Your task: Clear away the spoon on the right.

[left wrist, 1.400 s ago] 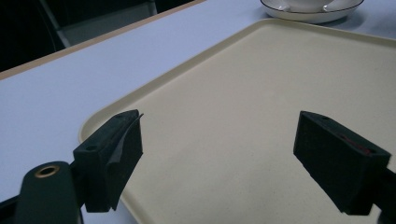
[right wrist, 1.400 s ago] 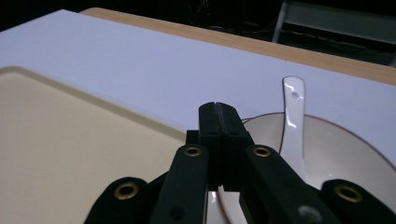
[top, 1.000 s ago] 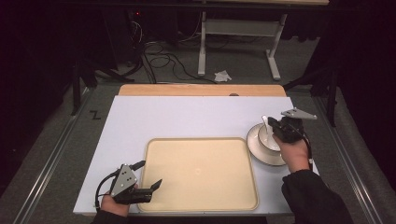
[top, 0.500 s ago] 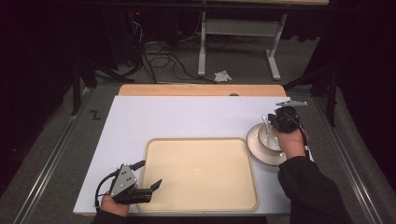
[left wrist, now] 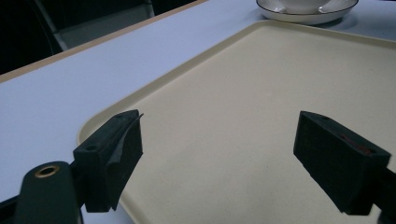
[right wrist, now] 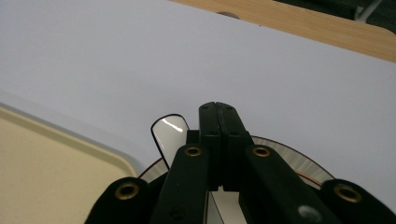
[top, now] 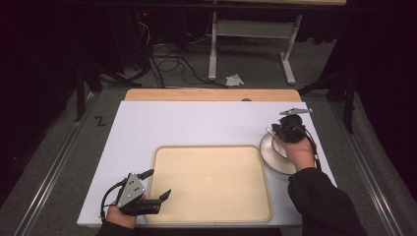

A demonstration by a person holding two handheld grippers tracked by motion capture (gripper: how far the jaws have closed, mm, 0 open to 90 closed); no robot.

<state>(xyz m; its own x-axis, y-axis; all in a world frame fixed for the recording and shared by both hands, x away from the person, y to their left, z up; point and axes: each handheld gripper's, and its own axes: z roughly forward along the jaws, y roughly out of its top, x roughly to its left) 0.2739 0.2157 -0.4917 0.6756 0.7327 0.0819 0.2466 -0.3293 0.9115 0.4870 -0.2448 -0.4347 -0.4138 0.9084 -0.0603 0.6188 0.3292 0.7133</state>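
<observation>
A white saucer point(top: 273, 162) with a thin dark rim lies at the table's right, beside a cream tray point(top: 211, 189). In the left gripper view a white cup point(left wrist: 299, 3) stands on that saucer point(left wrist: 308, 17). My right gripper point(top: 276, 132) hangs over the saucer point(right wrist: 299, 158), jaws pressed together; a white, dark-edged part of the cup point(right wrist: 169, 135) juts out just left of my right gripper point(right wrist: 217, 112), which appears to pinch it. At the tray's near left corner point(left wrist: 243, 93) my left gripper point(top: 157, 183) stands open, and between the jaws of the left gripper point(left wrist: 219, 158) there is nothing.
The white tabletop point(top: 196, 125) has free room behind the tray and ends in a wooden strip point(top: 211, 94) at the far edge. Beyond it are a grey floor, cables and a metal stand point(top: 251, 34).
My right gripper has shifted a little to the left over the saucer and its hand has turned. The left gripper has stayed put.
</observation>
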